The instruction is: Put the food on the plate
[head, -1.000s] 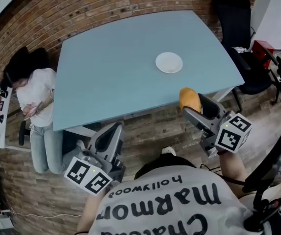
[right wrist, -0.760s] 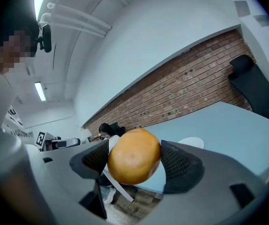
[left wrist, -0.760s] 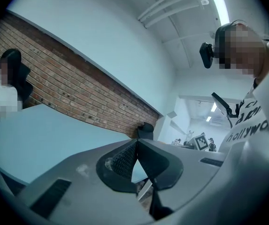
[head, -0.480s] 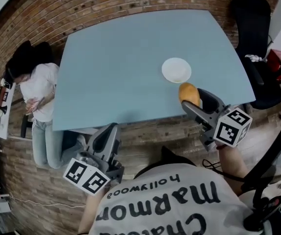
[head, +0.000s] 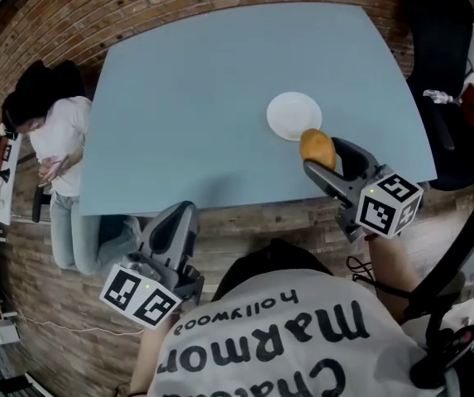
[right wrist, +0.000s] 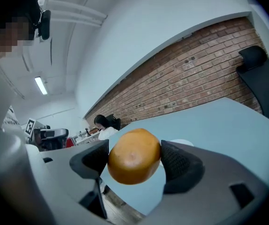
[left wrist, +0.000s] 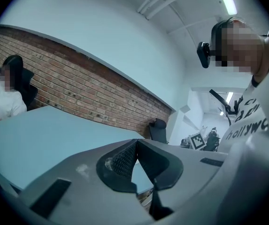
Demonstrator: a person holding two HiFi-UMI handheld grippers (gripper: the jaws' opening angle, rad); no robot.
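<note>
A golden-brown bread roll (head: pixel 318 148) (right wrist: pixel 134 156) sits clamped between the jaws of my right gripper (head: pixel 323 157) (right wrist: pixel 135 157), which is shut on it. The roll hangs over the near right part of the light blue table (head: pixel 195 98), just at the near edge of the small white plate (head: pixel 293 114) (right wrist: pixel 183 143). My left gripper (head: pixel 177 226) (left wrist: pixel 135 154) stays shut and empty below the table's near edge, at the lower left, far from the plate.
A seated person in white (head: pixel 55 151) is at the table's left side. A black office chair (head: pixel 435 64) stands to the right of the table. A brick wall (head: pixel 96 7) runs behind the table.
My right gripper has carried the roll from off the table's near edge up to the plate's edge. The left gripper has drifted slightly, still shut.
</note>
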